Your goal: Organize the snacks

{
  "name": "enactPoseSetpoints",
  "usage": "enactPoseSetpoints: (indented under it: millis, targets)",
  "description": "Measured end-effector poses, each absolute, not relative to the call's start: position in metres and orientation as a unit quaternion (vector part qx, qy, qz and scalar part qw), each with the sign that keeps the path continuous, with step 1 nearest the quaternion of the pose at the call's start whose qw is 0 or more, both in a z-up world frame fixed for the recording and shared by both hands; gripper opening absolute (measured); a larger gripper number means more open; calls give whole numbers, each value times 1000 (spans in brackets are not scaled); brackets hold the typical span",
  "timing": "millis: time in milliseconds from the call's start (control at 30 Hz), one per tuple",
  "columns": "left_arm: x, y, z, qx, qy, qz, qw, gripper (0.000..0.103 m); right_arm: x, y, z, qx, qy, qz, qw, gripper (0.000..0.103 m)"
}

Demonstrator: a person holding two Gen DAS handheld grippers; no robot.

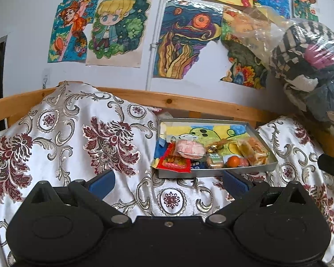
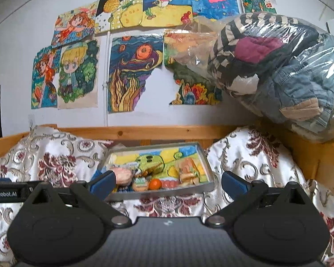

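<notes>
A grey metal tray [image 1: 216,173] [image 2: 162,194] lined with a colourful drawing sits on a floral cloth ahead of both grippers. Along its near edge lie a red packet [image 1: 173,162], a pink wrapped cake [image 1: 189,149] [image 2: 122,174], a small green-labelled cake [image 1: 214,159] [image 2: 140,184], an orange fruit [image 1: 233,161] [image 2: 155,183] and yellow wrapped pastries [image 1: 253,151] [image 2: 188,170]. My left gripper [image 1: 168,183] is open and empty, just short of the tray. My right gripper [image 2: 168,183] is also open and empty, with the tray's front between its blue fingers [image 2: 103,183].
The white and maroon floral cloth [image 1: 78,138] [image 2: 251,155] is bunched high on both sides of the tray. A wooden rail [image 1: 167,100] [image 2: 158,132] and a wall of drawings stand behind. A clear bag of clothes [image 1: 311,62] [image 2: 282,66] overhangs at the right. The other gripper's body [image 2: 9,192] shows at the left.
</notes>
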State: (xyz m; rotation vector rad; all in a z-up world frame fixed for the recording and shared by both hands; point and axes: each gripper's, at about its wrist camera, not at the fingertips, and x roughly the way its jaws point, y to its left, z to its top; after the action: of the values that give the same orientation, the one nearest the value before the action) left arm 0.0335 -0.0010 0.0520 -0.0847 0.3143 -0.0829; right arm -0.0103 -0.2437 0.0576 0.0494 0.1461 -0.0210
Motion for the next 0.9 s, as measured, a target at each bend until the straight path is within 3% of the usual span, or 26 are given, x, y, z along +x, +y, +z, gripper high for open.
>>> enactPoseSetpoints:
  millis: [900]
  targets:
    - [7,0,8,-16,223,-36,974,102,-24,-235,26,26,132,0,991,103]
